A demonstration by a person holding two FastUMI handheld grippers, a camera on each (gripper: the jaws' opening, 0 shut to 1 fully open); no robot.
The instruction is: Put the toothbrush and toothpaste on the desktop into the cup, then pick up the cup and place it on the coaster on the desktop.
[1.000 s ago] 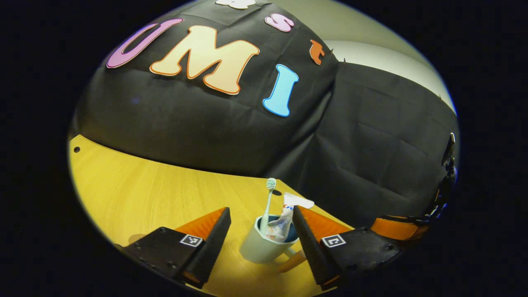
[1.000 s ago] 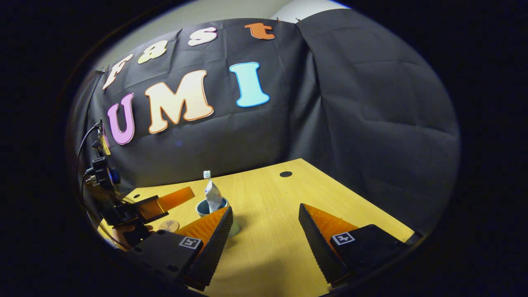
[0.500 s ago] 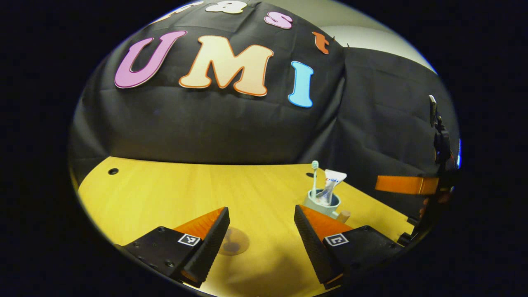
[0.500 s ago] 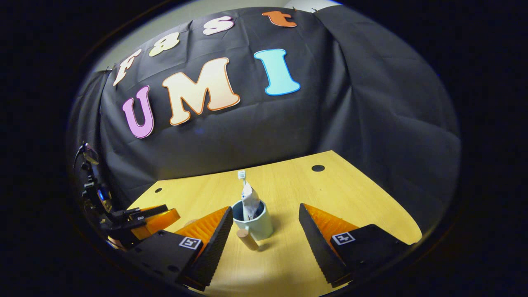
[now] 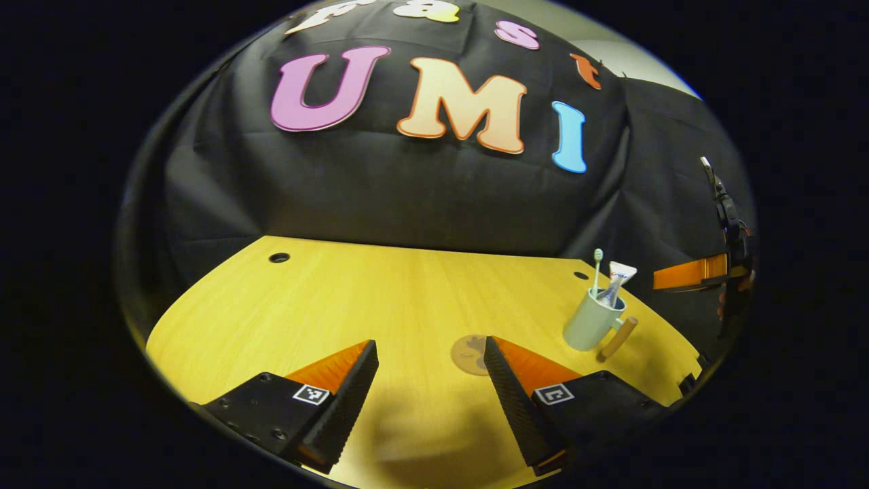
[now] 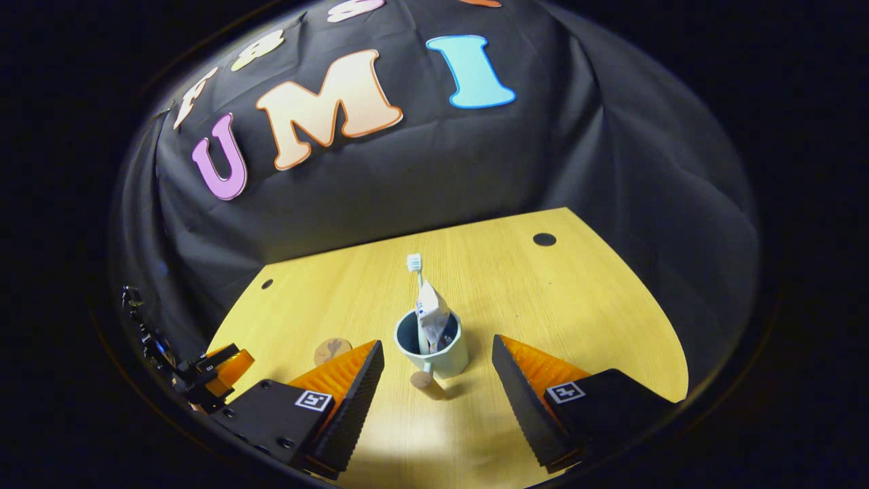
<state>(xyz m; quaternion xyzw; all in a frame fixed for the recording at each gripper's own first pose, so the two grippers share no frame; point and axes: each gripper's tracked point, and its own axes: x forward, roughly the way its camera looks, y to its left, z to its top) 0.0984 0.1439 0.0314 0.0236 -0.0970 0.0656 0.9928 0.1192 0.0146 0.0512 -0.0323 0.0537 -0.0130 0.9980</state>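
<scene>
— Where does it stand?

— The cup [image 6: 434, 350] sits on the table [image 6: 577, 305], well in from the edges, with the toothbrush [image 6: 415, 266] and toothpaste [image 6: 430, 314] standing up in it. The right claw [image 6: 438, 387] is spread wide and empty, its fingers either side of the cup without touching, and the cup's wooden handle [image 6: 428, 380] points back toward it.

— And the other one?

— The left claw [image 5: 431, 380] is wide open too, holding nothing, off toward the table's near edge. The coaster [image 5: 470, 354] lies flat just ahead of it, partly behind one finger. In the left gripper view the cup [image 5: 590, 322] is over near the right edge, well apart from the coaster.

— What worries you?

— The grip. I think if the fingers close on the round wall off-centre, the cup could twist or skid. A tilt during the carry might tip the tall toothbrush out. The coaster is small, too, so a sloppy landing would leave the cup half off it.
</scene>
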